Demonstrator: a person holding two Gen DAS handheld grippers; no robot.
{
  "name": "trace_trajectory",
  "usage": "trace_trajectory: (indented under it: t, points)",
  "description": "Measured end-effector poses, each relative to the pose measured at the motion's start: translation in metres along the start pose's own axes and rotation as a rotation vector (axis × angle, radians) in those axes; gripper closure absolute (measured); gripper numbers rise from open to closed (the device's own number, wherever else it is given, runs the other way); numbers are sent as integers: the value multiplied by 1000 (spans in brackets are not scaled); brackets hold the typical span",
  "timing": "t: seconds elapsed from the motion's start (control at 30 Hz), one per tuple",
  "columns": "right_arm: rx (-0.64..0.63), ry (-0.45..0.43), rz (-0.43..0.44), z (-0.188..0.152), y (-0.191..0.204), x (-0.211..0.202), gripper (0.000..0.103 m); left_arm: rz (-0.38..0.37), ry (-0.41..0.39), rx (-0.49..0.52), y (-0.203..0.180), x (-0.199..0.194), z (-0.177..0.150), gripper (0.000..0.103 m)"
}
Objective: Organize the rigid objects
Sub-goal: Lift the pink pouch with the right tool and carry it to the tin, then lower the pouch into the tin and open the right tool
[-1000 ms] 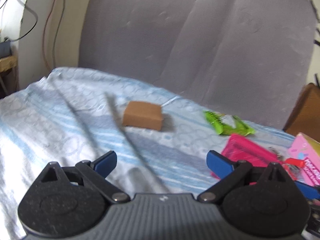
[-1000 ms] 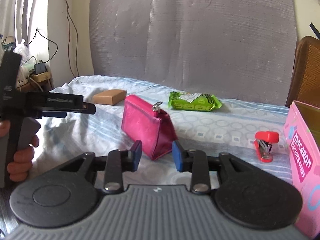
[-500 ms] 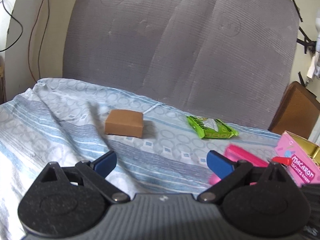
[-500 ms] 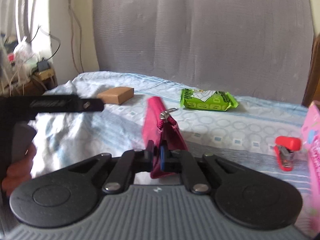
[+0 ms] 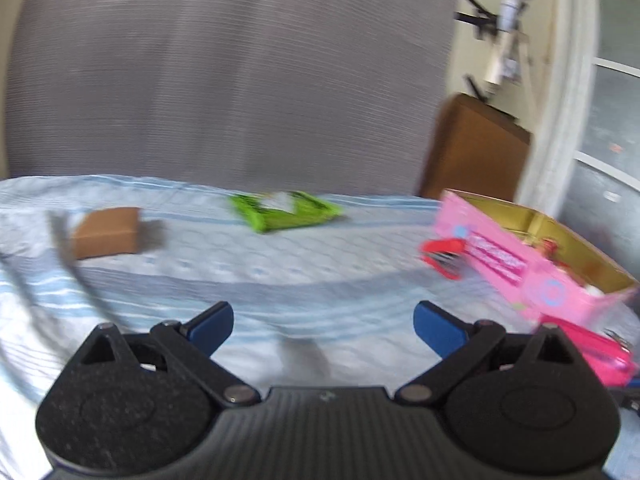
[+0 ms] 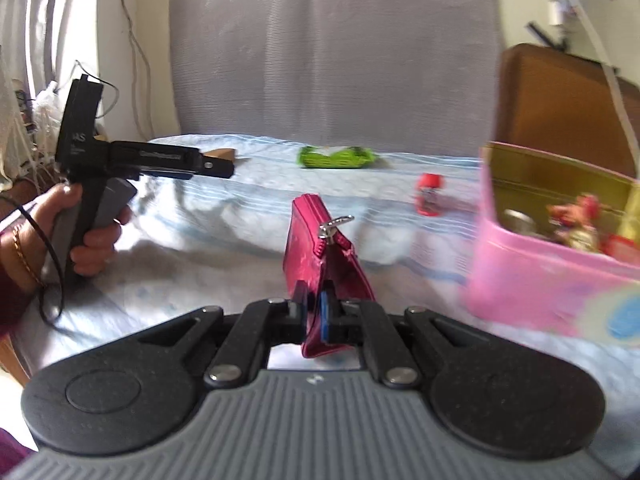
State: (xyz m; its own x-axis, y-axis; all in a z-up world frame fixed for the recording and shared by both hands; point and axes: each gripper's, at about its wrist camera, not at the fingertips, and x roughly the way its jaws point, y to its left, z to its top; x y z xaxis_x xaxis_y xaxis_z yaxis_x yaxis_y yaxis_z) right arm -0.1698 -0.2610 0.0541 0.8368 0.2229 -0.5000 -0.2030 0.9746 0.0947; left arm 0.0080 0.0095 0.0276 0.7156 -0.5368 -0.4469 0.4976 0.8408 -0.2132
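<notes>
My right gripper (image 6: 314, 314) is shut on a magenta zip pouch (image 6: 320, 252), which stands up between the blue pads above the bedsheet. An open pink tin (image 6: 540, 280) with small items inside sits just to its right. My left gripper (image 5: 323, 322) is open and holds nothing; in the right wrist view it (image 6: 224, 170) is held by a hand at the left. A red stapler (image 5: 442, 254) lies beside the pink tin (image 5: 520, 256). A brown block (image 5: 106, 232) and a green packet (image 5: 286, 210) lie farther back. The pouch (image 5: 592, 350) shows at the left wrist view's right edge.
A grey padded panel (image 6: 332, 48) stands upright behind the bed. A brown wooden piece (image 6: 560, 104) rises behind the tin. The blue-and-white sheet (image 5: 280, 280) is wrinkled at the left. Cables hang on the wall (image 6: 136, 60) at the left.
My right gripper shut on the magenta pouch, lifted it and carried it right, close to the pink tin. My left gripper swung right, bringing the tin and stapler into its view.
</notes>
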Motion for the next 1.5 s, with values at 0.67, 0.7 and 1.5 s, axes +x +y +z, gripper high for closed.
trace_trajectory:
  t: [0.67,0.7,1.5]
  points:
    - [71,-85,-37,-20,-33,-25,56,-145,62,204,-97,-16,-16,5]
    - [73,-84,-33,-20,-33,-25,56,-147,66,221,-99,-16,-17,6]
    - [53,-210,16,3,-56,-38,81,-361,26,274,-177,-4,31,49]
